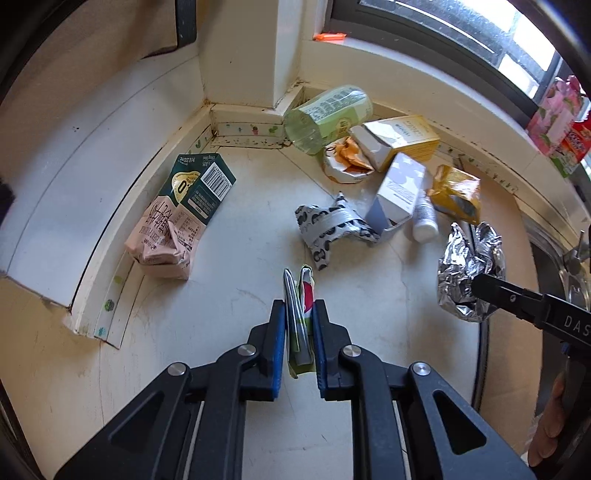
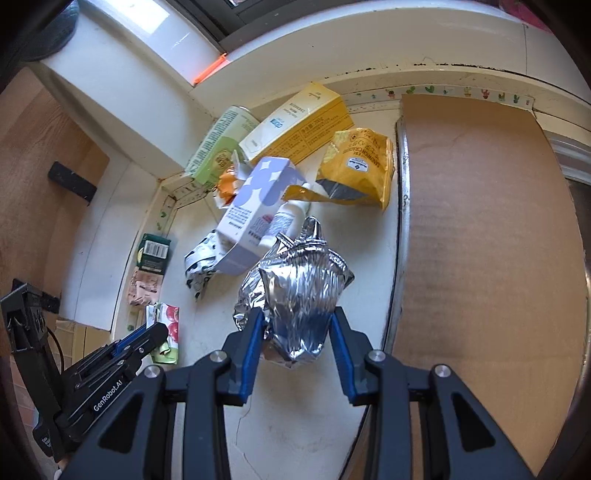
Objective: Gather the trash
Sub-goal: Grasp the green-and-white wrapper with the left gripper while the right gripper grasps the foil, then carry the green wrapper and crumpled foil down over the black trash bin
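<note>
Left claw (image 1: 299, 314) clamped a flattened snack wrapper (image 1: 301, 295); right claw (image 2: 297, 325) clamped crumpled foil (image 2: 295, 288). Lavender carton (image 2: 255, 206) lay open-ended on the table (image 1: 240, 258), contents unclear.

Carton (image 1: 184, 210) left by wall; bottle (image 1: 327, 116) in corner; boxes (image 1: 397, 188), pouch (image 1: 456, 194) right of it.

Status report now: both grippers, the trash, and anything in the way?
Left gripper shut on flat wrapper. Right gripper shut on foil ball. More trash on counter. Nothing blocking.

Pale counter (image 1: 229, 266) (sunlit) below a window (image 1: 461, 33).
</note>
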`<move>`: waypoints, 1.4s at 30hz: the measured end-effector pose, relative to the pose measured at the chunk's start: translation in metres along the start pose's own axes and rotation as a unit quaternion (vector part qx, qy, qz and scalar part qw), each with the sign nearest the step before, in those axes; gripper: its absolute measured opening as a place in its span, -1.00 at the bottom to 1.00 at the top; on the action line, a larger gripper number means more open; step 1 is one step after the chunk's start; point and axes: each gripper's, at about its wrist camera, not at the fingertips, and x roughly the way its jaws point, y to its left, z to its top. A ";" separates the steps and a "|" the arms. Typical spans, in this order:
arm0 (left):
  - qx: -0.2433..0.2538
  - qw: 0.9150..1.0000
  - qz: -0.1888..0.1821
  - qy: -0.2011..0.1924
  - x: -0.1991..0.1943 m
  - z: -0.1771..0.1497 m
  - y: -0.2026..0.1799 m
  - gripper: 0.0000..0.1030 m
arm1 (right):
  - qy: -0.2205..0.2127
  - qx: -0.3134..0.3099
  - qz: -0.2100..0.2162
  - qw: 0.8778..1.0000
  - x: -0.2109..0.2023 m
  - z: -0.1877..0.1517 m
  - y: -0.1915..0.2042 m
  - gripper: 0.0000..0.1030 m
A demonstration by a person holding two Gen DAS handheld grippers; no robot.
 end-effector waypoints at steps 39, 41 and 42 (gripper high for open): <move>0.120 0.980 -0.156 -0.014 -0.215 -0.282 0.068 -0.78 | -0.067 0.006 -0.011 0.998 -0.153 -0.357 0.122 -0.30; 0.122 0.980 -0.159 -0.003 -0.213 -0.295 0.071 -0.78 | -0.055 0.011 -0.014 0.998 -0.150 -0.372 0.123 -0.30; 0.122 0.979 -0.161 0.002 -0.211 -0.301 0.072 -0.78 | -0.050 0.013 -0.017 0.999 -0.148 -0.379 0.123 -0.30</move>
